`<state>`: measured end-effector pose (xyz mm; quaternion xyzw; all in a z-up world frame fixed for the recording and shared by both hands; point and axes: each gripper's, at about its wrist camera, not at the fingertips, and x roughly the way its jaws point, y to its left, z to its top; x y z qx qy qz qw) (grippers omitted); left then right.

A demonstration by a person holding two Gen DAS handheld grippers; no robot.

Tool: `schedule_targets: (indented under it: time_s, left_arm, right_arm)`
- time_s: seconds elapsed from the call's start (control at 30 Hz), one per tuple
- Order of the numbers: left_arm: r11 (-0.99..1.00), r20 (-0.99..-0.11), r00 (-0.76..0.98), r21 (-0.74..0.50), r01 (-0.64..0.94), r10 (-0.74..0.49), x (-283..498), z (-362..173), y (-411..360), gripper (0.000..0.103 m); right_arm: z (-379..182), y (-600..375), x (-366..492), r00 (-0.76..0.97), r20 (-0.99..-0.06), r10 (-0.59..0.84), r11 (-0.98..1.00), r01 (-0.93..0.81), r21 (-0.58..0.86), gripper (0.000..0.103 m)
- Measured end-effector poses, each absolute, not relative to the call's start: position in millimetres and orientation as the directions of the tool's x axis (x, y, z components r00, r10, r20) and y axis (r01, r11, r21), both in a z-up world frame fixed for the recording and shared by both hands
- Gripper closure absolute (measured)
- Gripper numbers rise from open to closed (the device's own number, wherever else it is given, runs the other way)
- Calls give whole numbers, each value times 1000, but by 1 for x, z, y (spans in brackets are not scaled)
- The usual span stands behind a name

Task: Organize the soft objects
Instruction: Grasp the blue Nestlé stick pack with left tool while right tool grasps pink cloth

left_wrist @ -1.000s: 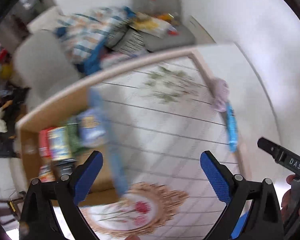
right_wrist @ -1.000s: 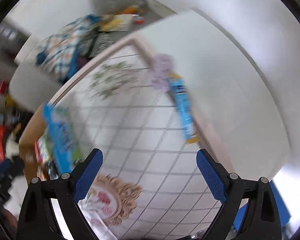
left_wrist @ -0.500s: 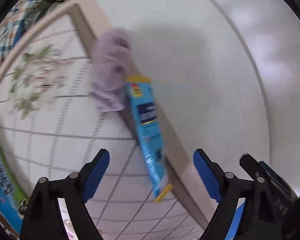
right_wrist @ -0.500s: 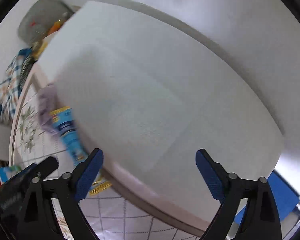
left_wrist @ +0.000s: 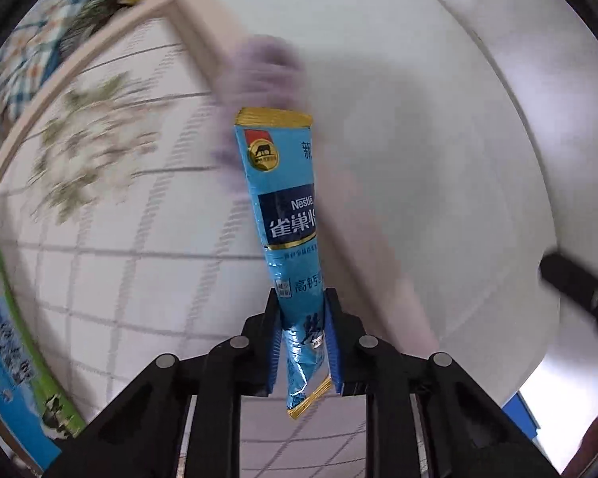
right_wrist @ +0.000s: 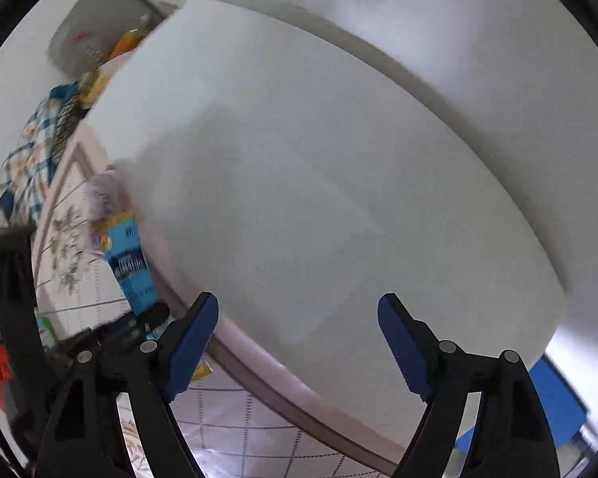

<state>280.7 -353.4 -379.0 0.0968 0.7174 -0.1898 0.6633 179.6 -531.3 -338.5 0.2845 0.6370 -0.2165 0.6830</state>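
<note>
My left gripper [left_wrist: 303,310] is shut on the lower end of a long blue Nestle sachet [left_wrist: 287,207], which points away along the table's far edge. The sachet also shows in the right wrist view [right_wrist: 129,263], with the left gripper [right_wrist: 147,318] dark below it. A blurred lilac soft cloth [left_wrist: 267,67] lies just beyond the sachet's gold-trimmed top; it also shows in the right wrist view [right_wrist: 105,187]. My right gripper [right_wrist: 299,330] is open and empty, facing a large white box [right_wrist: 319,183].
A gridded tablecloth [left_wrist: 139,239] with a leaf print covers the table. A blue and green packet [left_wrist: 16,358] lies at the left. A checked cloth [right_wrist: 24,159] and a grey chair [right_wrist: 95,28] with clutter stand beyond the table's far end. A blue object [right_wrist: 558,406] sits at the lower right.
My left gripper has closed in on the blue sachet and shut on its near end. The right gripper has stayed open, swinging slightly toward the white box.
</note>
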Motion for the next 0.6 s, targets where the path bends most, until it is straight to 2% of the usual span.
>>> schedule_targets:
  time_s: [0.17,0.37,0.53,0.6]
  left_arm:
    - [953,-989,-66,-144,265,-131,297,-368,-289,86]
    - [979,-983,-95,-166,118,-155,320,-385,-237,86]
    - [982,-980,-110,-177,68,-169,328,-391,-219,86]
    - [982,-981,-103,-174,68,-167,328,-389,-212,86]
  right_arm:
    - [-335,-498,236,127,-984,123,792,585,174,18]
    - [-354,-460,314,123,-962,244,805,528,271,18]
    - [-394,-431,356,38,-962,269,815,523,249,19]
    - [-414,-426,365,0,-964,265,816,533,224,32]
